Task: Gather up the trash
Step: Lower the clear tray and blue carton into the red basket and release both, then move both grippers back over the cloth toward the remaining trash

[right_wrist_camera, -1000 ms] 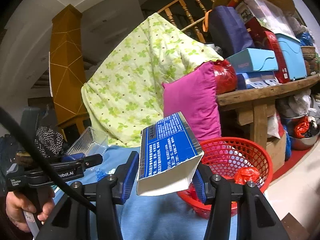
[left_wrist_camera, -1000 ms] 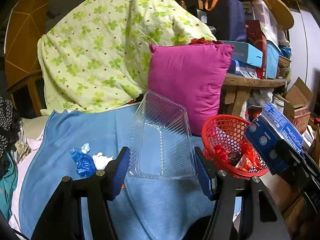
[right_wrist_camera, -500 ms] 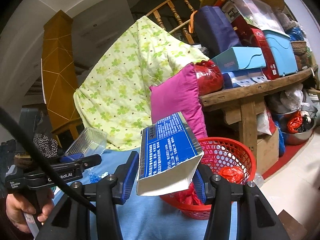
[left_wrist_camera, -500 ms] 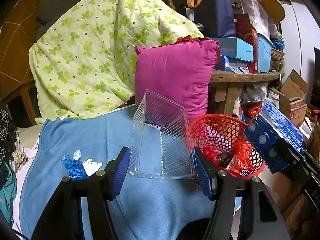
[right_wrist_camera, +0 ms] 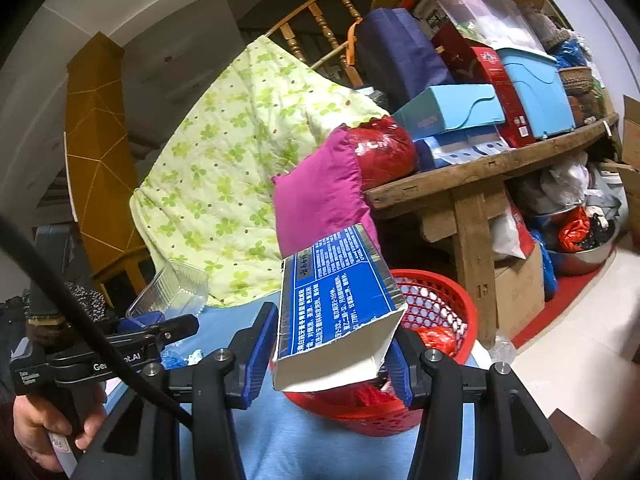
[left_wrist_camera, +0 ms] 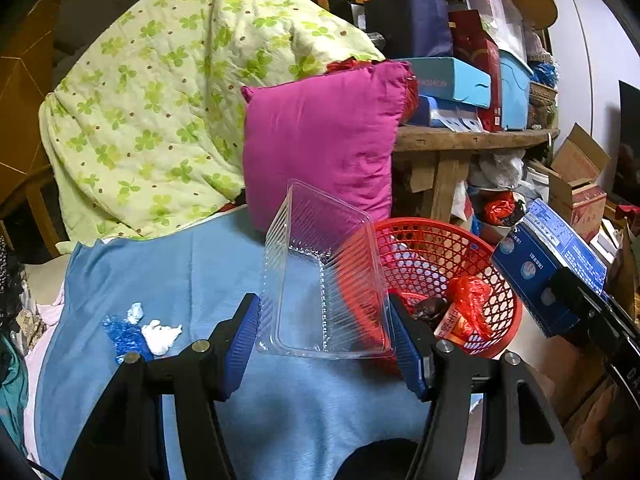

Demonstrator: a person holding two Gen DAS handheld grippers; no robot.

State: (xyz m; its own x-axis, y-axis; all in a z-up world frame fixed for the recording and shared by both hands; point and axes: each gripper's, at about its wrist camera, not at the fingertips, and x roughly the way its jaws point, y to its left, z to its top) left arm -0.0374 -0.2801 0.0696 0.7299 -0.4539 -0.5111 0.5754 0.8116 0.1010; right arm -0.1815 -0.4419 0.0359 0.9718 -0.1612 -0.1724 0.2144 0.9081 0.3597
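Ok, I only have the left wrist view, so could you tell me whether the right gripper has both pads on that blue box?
Observer: Yes, the right gripper has the blue box clamped between both pads.
Operator: Thanks. Is the box's near end closed?
Observer: No, it is open, with a bare white inside.
Operator: And who holds the left gripper with the clear tray?
Observer: A hand grips its handle, low on the left of the right wrist view.

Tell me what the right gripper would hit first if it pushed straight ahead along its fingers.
Probably the red basket: it sits just beyond the blue carton clamped in the right gripper. Depth is unclear; the carton's far end might pass above the rim toward the pink pillow.
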